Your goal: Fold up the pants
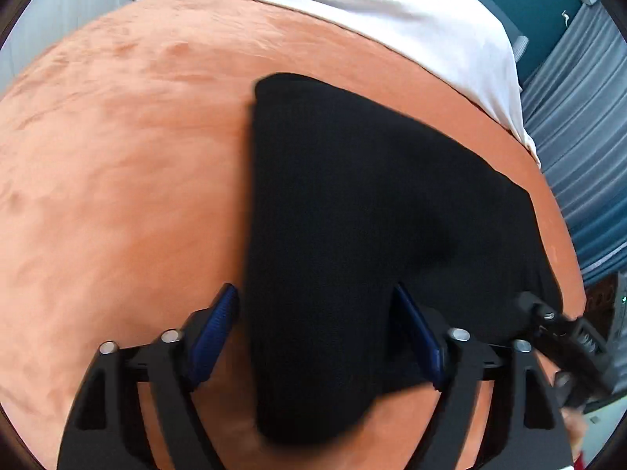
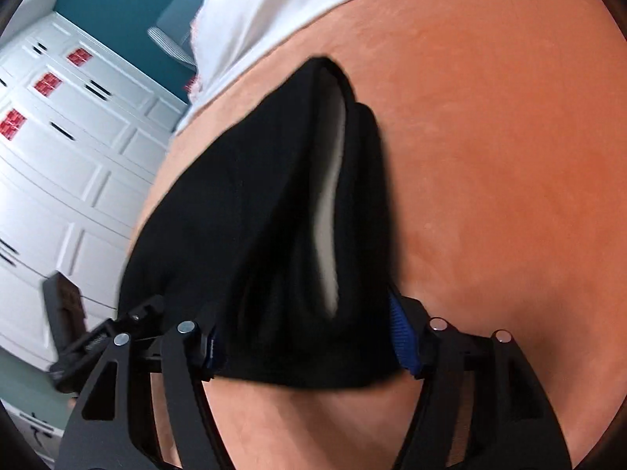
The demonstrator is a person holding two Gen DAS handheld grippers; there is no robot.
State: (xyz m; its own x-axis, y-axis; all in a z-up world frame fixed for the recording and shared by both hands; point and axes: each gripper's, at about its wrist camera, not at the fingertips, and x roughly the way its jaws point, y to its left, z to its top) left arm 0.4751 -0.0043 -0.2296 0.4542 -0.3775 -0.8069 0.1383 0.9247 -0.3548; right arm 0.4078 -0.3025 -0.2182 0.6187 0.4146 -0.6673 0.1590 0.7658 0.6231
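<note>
Black pants (image 1: 352, 215) lying folded on orange bedspread (image 1: 117, 156), near white sheet (image 1: 392, 11). Left gripper (image 1: 317, 313) spread wide, blue pads (image 1: 213, 337) clear of the cloth, pants edge lying between them. Right gripper (image 2: 309, 337) likewise spread, straddling the pants (image 2: 254, 215) end; pale lining strip (image 2: 331, 215) showing in a fold. White panelled cabinets (image 2: 78, 137) off to the side.

The pants (image 1: 352, 215) lie on the blanket (image 1: 117, 156), seemingly folded, the sheet (image 1: 411, 11) behind them
</note>
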